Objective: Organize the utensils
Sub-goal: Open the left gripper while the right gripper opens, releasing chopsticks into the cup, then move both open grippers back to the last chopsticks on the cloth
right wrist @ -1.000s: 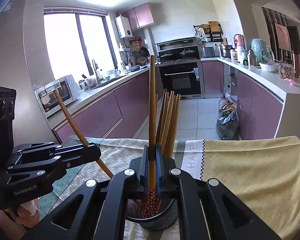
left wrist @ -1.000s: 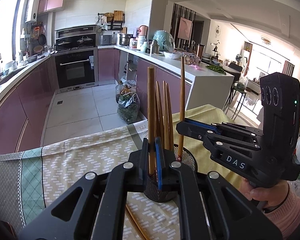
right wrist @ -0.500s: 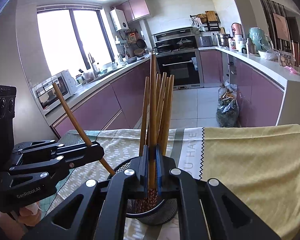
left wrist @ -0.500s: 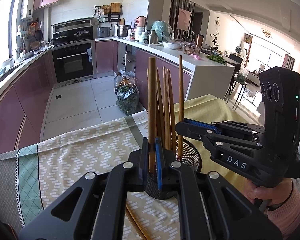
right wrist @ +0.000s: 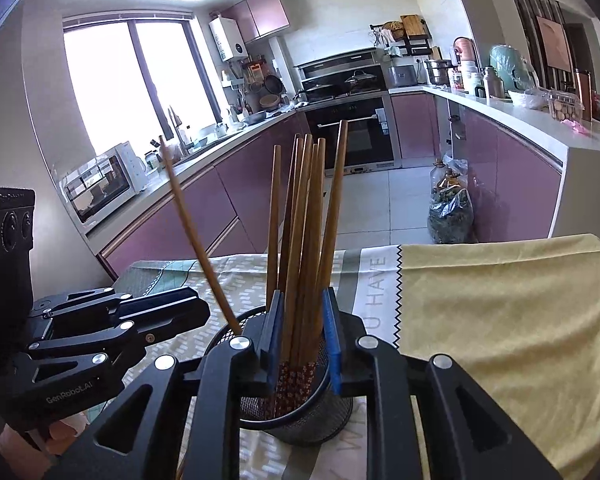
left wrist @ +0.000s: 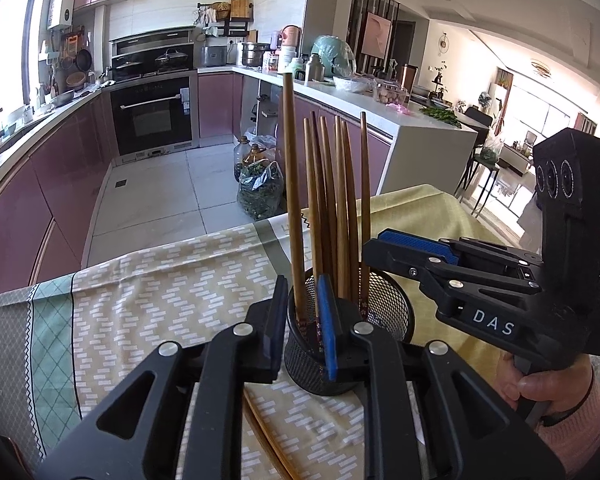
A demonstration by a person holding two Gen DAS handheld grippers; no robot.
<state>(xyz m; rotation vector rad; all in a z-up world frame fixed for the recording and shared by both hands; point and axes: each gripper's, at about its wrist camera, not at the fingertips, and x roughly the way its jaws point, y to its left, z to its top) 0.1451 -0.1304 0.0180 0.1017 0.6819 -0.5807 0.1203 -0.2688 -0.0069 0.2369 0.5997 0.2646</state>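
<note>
A black mesh cup (left wrist: 324, 360) stands on the tablecloth and holds several wooden chopsticks (left wrist: 332, 208) upright. It also shows in the right wrist view (right wrist: 300, 408) with its chopsticks (right wrist: 304, 232). My left gripper (left wrist: 302, 328) is open just over the cup's near rim, with one chopstick (left wrist: 292, 208) standing free between its fingers. My right gripper (right wrist: 300, 344) is open over the cup, its fingers on either side of the bundle. One chopstick (right wrist: 196, 236) leans out to the left.
More chopsticks (left wrist: 268, 440) lie on the patterned tablecloth (left wrist: 160, 300) under my left gripper. The yellow part of the cloth (right wrist: 500, 312) runs to the table's far edge. Beyond are the kitchen floor, purple cabinets and a bag (left wrist: 260, 192).
Both grippers have opened and let go of the chopsticks they held. Those chopsticks have dropped down into the mesh cup.
</note>
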